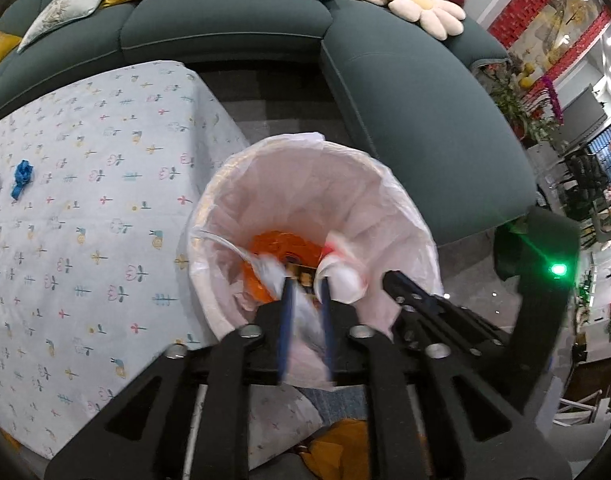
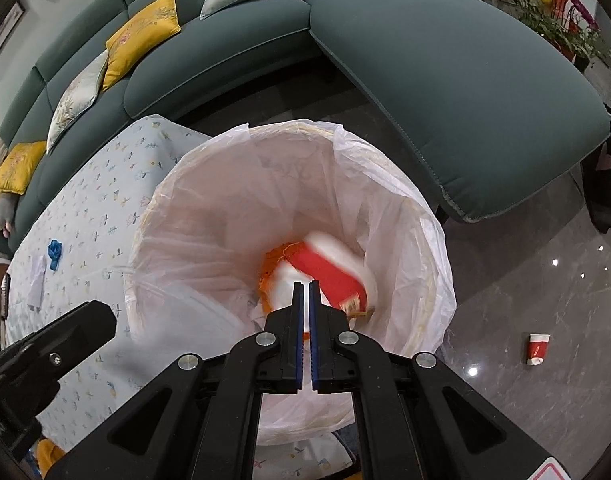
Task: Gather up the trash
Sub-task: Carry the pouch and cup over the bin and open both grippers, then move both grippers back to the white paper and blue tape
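A round trash bin lined with a white plastic bag (image 1: pixel 345 184) stands beside the table; it also shows in the right wrist view (image 2: pixel 405 208). Orange wrapping (image 1: pixel 273 244) and a red and white paper cup (image 2: pixel 329 272), blurred by motion, lie inside it. My left gripper (image 1: pixel 305 284) is over the bin with its fingers a little apart around a blurred white crumpled wrapper (image 1: pixel 305 312). My right gripper (image 2: pixel 304 284) is over the bin, shut and empty. A blue scrap (image 1: pixel 22 178) and a white paper (image 2: pixel 35 280) lie on the table. A red and white cup (image 2: pixel 538 349) lies on the floor.
The table with a floral cloth (image 1: pixel 85 220) is left of the bin. A dark green curved sofa (image 1: pixel 405 92) with cushions wraps behind and to the right. Grey tiled floor (image 2: pixel 525 280) lies to the right. The right gripper's body (image 1: pixel 537 280) shows beside the bin.
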A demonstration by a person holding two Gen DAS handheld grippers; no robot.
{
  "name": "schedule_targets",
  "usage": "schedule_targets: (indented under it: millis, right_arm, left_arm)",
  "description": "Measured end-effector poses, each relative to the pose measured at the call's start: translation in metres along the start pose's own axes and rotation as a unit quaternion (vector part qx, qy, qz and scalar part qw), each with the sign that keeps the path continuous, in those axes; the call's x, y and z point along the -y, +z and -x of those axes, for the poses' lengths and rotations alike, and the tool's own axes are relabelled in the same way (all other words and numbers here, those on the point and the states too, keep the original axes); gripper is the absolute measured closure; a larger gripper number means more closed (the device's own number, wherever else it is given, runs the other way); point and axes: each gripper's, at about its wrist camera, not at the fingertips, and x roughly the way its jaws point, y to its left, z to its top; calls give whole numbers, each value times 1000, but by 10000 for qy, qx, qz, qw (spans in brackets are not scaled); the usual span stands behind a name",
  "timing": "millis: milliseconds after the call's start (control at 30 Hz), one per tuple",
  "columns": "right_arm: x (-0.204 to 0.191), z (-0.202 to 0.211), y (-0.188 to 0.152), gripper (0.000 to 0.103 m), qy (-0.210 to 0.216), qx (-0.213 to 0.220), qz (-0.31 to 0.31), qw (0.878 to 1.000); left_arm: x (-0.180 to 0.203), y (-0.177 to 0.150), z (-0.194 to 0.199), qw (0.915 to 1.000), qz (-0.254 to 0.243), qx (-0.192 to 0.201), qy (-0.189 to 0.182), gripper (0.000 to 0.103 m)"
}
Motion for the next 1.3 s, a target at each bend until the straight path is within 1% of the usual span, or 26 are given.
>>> schedule_targets:
  millis: [33,67,167,233,300,333,567,867,1033,1200,1300]
  right_arm:
    - [0,1,0,94,-8,19,-13,10000]
    - [0,1,0,93,-11,14,-11,10000]
    - [-3,2,1,87,-71,3,43,10000]
    - [-7,3,1,75,-127,12,127,9998]
    - [-10,5,1,68,-149,31,201,9997]
    - [-12,6,0,67,-148,39,226,9996]
    - [-26,10,1,67,-177,48,372,9991]
    - [-61,13,1,64,-212,45,693,9974]
    - [-92,14,1,64,-214,44,949,9953]
    - [-136,16,3,63,-171,67,1251,9920]
    - [-165,18,3,60,-133,88,1444,9894]
  left_arm:
    - [-2,0,0,9999,17,38,101,64]
    - [-4,0,1,9998,42,102,192,57]
    - [-10,-1,1,9992,26,132,369,54]
    - [-18,-2,-1,9985,75,121,522,53]
    - [-25,-3,-2,9982,163,99,576,53]
    - [-29,-4,-2,9980,209,84,589,53]
    - [-46,-10,0,9971,315,78,682,53]
    - [-74,-13,12,9960,564,104,692,53]
    - [-108,-14,23,9936,829,149,754,53]
    - [-153,-14,36,9892,1187,212,835,53]
    - [-181,-15,45,9862,1356,274,907,53]
